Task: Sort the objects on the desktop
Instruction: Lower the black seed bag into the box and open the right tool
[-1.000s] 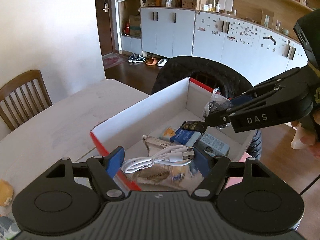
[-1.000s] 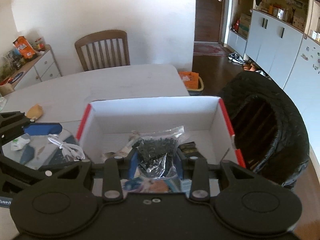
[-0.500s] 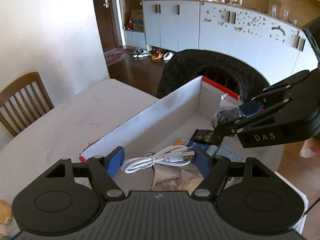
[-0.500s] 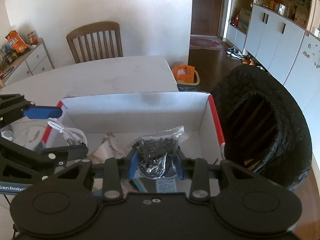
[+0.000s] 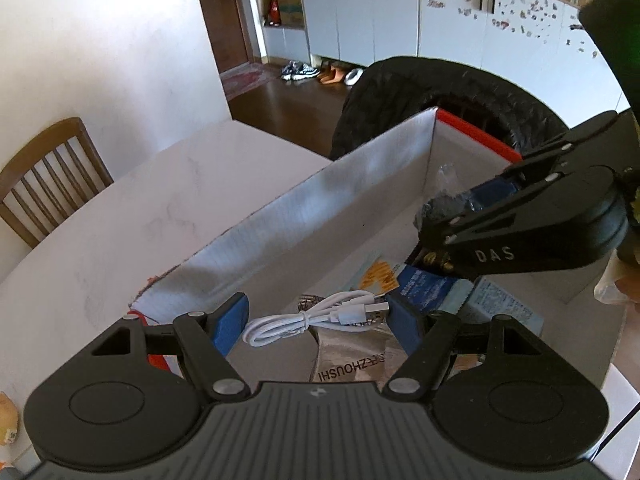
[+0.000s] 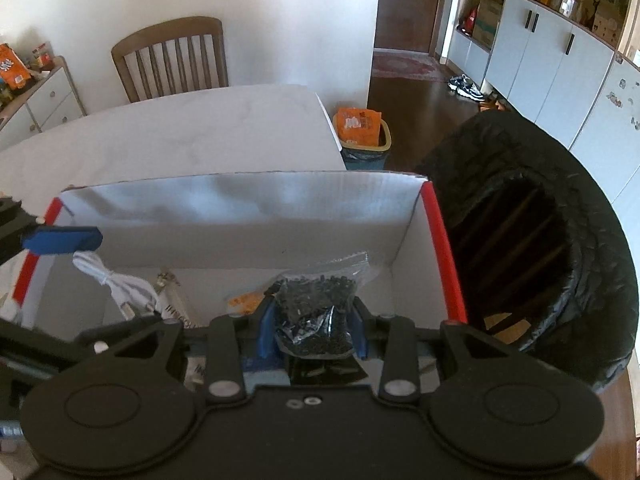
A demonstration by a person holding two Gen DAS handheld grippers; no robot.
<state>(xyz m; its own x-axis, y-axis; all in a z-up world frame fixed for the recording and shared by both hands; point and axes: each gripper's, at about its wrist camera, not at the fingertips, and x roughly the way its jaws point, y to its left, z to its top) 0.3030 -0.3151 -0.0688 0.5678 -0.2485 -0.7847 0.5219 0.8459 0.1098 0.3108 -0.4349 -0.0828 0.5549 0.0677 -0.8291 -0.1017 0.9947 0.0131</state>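
1. Pale tabletop point(image 6: 168, 136) underneath, with a white cardboard box with red edges point(image 6: 248, 216) standing on it; wooden chair point(image 6: 172, 56) at the far side.
2. Left gripper point(image 5: 316, 320) poised over the box's near-left end, blue pads set fairly wide, clamped on the ends of a coiled white USB cable point(image 5: 316, 318) stretched between them.
3. Right gripper point(image 6: 314, 330) pinched narrow on a clear bag of small black pieces point(image 6: 314, 308), held above the box's interior, bag top sticking up past the pads.
4. Below both tools, on the box floor: a crinkled snack packet point(image 5: 352, 356), a blue-and-white packet point(image 5: 424, 286) and other small packs lying flat, overlapping.
5. Beyond the box's right wall, a big black round bin point(image 6: 532, 256) on the floor.
6. Farther off, a small waste basket with an orange bag point(image 6: 362, 130), dark wood floor, white cabinets point(image 5: 400, 12).
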